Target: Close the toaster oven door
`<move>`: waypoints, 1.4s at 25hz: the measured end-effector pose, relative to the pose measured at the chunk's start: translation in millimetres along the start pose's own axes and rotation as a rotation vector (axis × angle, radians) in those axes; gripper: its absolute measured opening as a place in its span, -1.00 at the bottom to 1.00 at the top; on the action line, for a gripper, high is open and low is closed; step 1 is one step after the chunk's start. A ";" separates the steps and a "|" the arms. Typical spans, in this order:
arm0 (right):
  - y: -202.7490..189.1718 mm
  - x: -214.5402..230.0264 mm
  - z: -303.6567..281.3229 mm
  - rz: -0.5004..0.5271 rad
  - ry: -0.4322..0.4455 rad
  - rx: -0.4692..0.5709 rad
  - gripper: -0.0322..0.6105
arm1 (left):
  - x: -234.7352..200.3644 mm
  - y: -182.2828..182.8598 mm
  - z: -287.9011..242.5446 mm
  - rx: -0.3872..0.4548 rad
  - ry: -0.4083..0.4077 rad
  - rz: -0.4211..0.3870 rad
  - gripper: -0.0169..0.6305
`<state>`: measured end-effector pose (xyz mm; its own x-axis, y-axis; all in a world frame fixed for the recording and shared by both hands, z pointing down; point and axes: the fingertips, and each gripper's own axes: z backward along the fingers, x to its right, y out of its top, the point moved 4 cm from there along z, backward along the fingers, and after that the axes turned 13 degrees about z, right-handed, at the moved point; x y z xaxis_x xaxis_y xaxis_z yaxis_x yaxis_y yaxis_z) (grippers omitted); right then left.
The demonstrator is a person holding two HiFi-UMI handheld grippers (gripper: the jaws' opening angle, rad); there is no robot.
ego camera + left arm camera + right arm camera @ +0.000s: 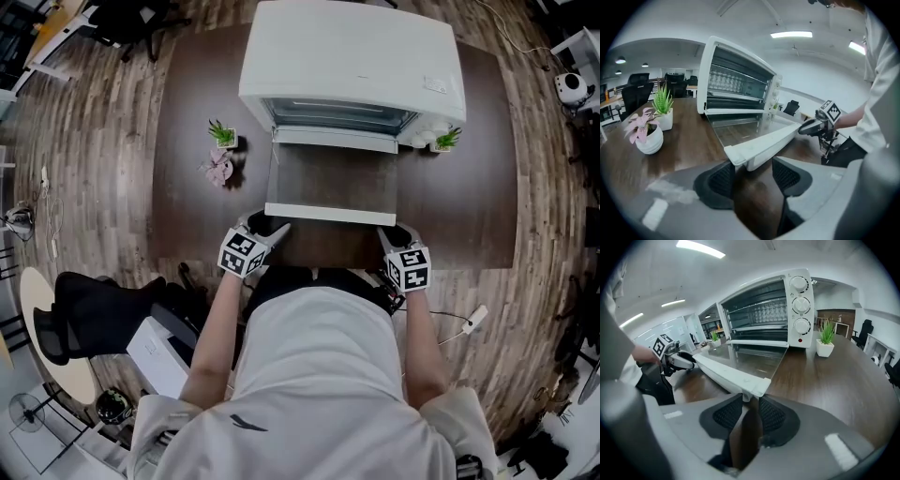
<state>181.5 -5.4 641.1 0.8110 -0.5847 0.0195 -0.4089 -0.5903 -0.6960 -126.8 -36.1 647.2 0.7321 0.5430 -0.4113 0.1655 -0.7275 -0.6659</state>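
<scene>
The white oven is sitting at the far middle of the dark desk, its front facing the person, and its door is lying fully open, hanging out flat toward the desk's near edge with the wood showing through the glass. The left hand-held gripper is meeting the door's front left corner, and the right hand-held gripper is meeting the front right corner, so the two are sitting at either end of the white front rail. In the left gripper view the jaws are standing spread, the rail's corner is lying between their tips and close against the left pad, while a strip of desk is showing between the corner and the other pad. In the right gripper view the jaws are drawn close together, and the lower lip of the rail's corner is sitting nipped in the narrow gap at their tips. A green plant and a pink plant in white pots are standing just left of the oven, the pink one nearer the person, and a third plant is standing by the oven's right front corner, below its three knobs.
</scene>
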 end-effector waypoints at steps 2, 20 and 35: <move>2.3 2.3 -1.9 0.005 0.008 -0.002 -0.54 | -2.2 3.5 -3.1 0.013 -0.001 -0.004 -0.19; 48.2 -0.6 38.0 0.084 -0.007 0.098 -0.70 | 9.6 52.9 25.0 0.159 -0.101 -0.092 -0.41; 132.2 23.9 82.7 0.101 -0.114 0.298 -0.71 | 27.2 138.8 66.8 0.390 -0.125 -0.138 -0.45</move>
<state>181.5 -51.4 490.1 0.8211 -0.5560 -0.1294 -0.3631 -0.3338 -0.8699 -128.1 -94.3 502.0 0.6313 0.6878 -0.3582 -0.0233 -0.4449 -0.8953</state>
